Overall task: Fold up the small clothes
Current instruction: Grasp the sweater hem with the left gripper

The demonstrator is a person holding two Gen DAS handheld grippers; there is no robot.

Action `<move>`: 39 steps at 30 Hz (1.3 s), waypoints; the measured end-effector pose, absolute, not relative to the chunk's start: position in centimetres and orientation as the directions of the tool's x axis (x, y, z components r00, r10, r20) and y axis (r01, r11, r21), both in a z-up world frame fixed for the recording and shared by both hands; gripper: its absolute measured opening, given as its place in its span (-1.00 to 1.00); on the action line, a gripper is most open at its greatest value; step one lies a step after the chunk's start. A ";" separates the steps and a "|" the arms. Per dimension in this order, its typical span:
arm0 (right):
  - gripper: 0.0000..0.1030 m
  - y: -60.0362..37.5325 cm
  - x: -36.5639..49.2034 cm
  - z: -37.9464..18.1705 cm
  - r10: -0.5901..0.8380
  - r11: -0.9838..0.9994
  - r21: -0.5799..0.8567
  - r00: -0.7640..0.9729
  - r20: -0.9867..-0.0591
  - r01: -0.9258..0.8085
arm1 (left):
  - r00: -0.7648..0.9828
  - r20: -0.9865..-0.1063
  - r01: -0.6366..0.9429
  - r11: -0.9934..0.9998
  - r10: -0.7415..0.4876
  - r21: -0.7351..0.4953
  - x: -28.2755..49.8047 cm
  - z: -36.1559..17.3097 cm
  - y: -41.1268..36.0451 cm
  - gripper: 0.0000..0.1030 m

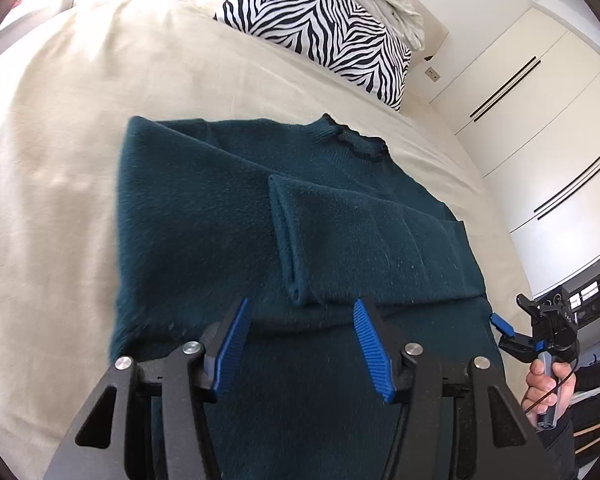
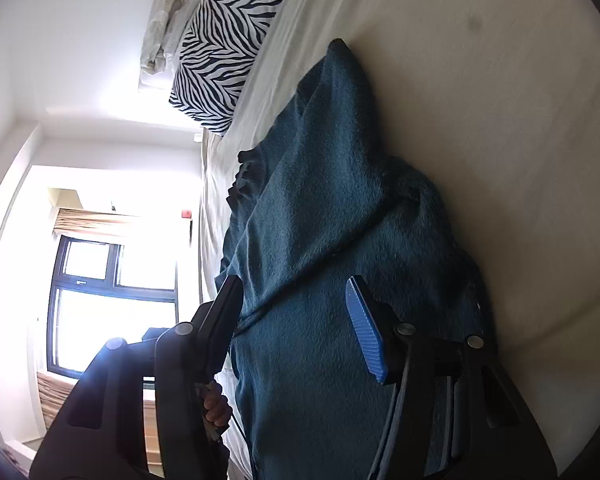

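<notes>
Left tongs [image 1: 300, 344]: wide open, empty, above sweater [image 1: 204, 220] hem.
Right tongs [image 2: 296, 320]: open, straddling sweater edge.
Risk: folded sleeve [image 1: 340, 232] ahead may slip loose.

The teal sweater [image 1: 228, 216] runs under the left gripper [image 1: 300, 336] and off the bottom edge, its hem unseen; its left edge is motion-blurred; the right gripper [image 1: 508, 330] is small at the frame's rim, its jaw spacing unreadable there; window glare washes out the room beyond.
</notes>
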State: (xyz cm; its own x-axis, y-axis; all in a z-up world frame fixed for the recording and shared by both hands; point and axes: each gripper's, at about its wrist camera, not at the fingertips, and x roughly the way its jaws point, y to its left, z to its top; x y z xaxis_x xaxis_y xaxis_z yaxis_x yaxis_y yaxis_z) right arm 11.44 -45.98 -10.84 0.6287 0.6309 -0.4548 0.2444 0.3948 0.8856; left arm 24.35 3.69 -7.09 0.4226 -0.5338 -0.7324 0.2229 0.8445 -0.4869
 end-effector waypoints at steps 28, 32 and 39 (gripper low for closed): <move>0.13 -46.0 -19.0 -8.4 0.380 0.685 0.635 0.569 -0.729 0.356 | 0.288 -0.715 0.043 0.754 -0.637 -0.655 -0.8 -11.2 12.3 -0.14; 0.13 -46.7 -19.4 -8.2 0.361 0.677 0.625 0.565 -0.742 0.388 | 0.269 -0.721 0.011 0.750 -0.639 -0.661 -0.6 -11.9 12.5 -0.45; 0.13 -46.2 -19.6 -8.8 0.412 0.664 0.645 0.535 -0.738 0.379 | 0.238 -0.724 0.018 0.748 -0.647 -0.663 -0.7 -12.0 11.7 -0.41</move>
